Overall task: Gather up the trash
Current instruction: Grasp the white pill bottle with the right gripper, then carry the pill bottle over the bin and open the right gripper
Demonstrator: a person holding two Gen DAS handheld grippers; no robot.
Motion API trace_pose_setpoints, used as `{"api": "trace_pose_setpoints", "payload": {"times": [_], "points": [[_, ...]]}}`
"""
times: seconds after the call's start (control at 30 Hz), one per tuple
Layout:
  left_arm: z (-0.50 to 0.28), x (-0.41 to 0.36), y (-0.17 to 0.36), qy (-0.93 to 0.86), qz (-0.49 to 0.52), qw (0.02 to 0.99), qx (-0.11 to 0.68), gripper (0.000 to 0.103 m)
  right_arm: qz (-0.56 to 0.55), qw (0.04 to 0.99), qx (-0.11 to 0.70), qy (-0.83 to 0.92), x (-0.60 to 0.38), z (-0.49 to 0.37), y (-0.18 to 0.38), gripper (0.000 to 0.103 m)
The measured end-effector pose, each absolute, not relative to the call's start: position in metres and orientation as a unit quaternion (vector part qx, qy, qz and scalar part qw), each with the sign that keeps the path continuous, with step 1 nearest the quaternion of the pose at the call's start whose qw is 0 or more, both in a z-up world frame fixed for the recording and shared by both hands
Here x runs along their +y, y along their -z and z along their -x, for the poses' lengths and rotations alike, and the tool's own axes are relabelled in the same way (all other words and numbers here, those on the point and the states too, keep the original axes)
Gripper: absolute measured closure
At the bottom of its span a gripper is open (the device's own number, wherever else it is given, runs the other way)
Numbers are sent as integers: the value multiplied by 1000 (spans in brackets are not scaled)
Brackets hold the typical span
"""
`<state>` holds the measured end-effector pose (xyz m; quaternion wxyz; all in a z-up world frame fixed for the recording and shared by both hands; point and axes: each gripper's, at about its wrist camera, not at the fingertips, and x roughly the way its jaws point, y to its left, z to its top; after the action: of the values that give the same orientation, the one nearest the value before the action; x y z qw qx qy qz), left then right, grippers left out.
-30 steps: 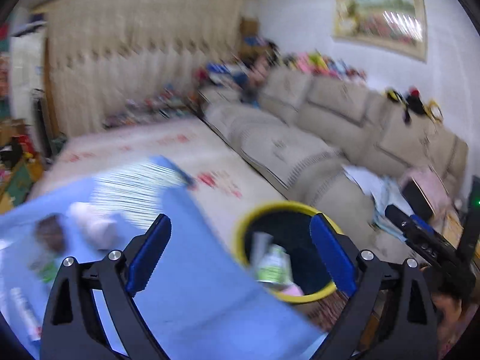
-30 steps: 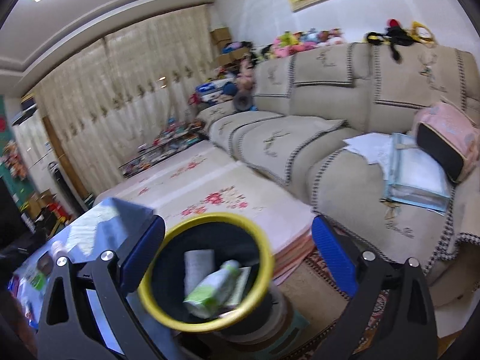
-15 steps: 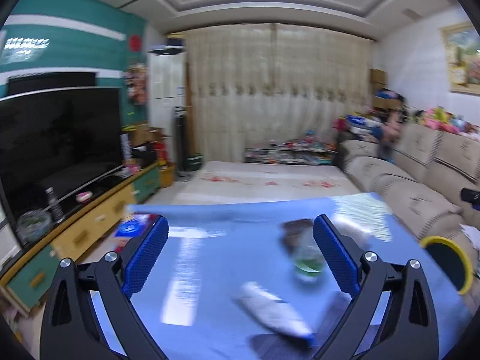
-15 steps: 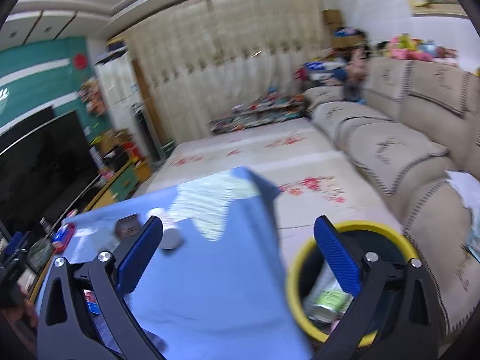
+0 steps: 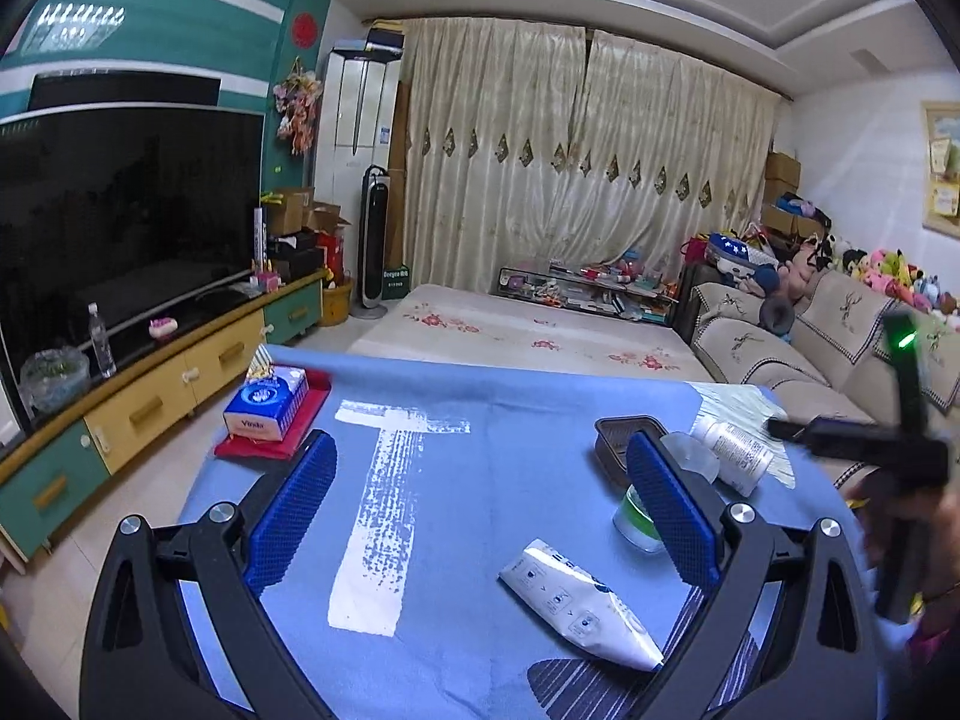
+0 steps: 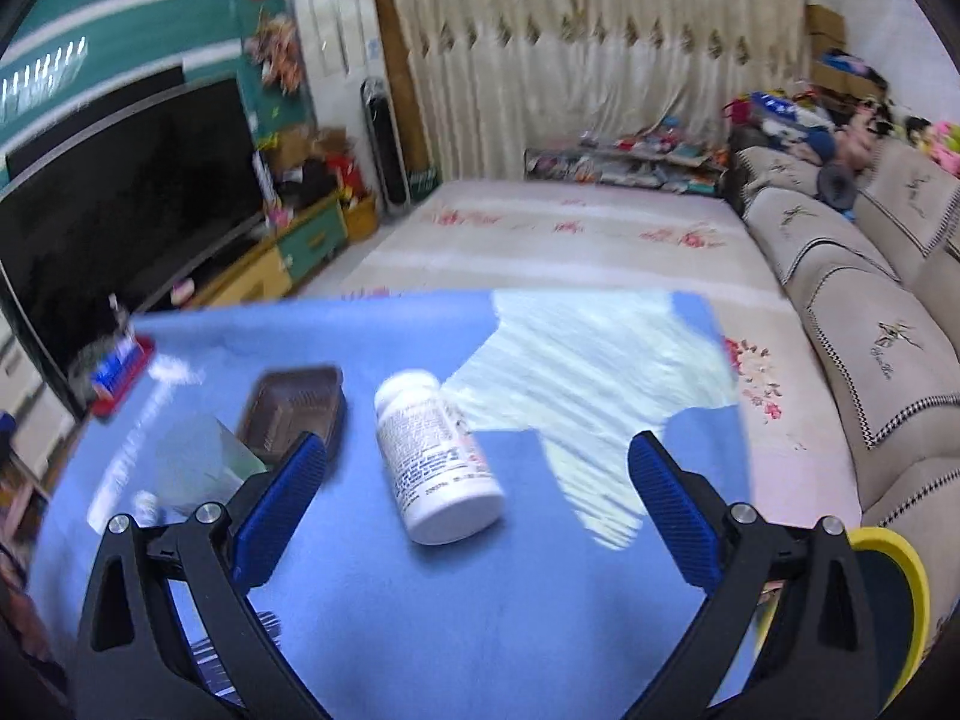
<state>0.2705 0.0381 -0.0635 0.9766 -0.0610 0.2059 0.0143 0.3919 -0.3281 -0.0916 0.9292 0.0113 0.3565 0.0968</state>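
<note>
On the blue tablecloth [image 5: 456, 504] lie a flattened white tube [image 5: 576, 606], a clear plastic cup [image 5: 639, 516] with green at its base, a brown plastic tray [image 5: 618, 441] and a white pill bottle [image 5: 732, 447] on its side. My left gripper [image 5: 480, 516] hovers open over the cloth, with the tube just ahead between its fingers. My right gripper [image 6: 474, 510] is open above the white pill bottle [image 6: 435, 456], which lies between its fingers; the brown tray [image 6: 294, 411] and the blurred cup [image 6: 198, 468] sit to its left. The yellow-rimmed bin [image 6: 894, 588] shows at the lower right.
A tissue box [image 5: 267, 399] rests on a red tray [image 5: 282, 441] at the table's far left corner. A TV [image 5: 120, 222] and low cabinet [image 5: 162, 384] stand left, a beige sofa [image 6: 864, 312] right. The other gripper's black body [image 5: 888, 456] crosses the left view's right edge.
Both grippers swung away from the bin, to the left, and now face the table. The bin has slid to the right edge of the right wrist view.
</note>
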Motion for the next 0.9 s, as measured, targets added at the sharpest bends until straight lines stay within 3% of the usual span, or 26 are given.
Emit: {"api": "trace_pose_setpoints", "payload": {"times": [0.33,0.43,0.7,0.9], "points": [[-279,32,74,-5,56,973,225,7,-36,915,387,-111,-318,-418,130,8],[-280,30,76,-2,54,973,226,7,-34,908,400,-121,-312,-422,134,25],[-284,26,79,-3,52,971,232,7,-6,901,416,-120,-298,-423,139,57],[-284,25,80,-1,50,972,229,7,1,909,403,-105,-299,-411,133,58]]}}
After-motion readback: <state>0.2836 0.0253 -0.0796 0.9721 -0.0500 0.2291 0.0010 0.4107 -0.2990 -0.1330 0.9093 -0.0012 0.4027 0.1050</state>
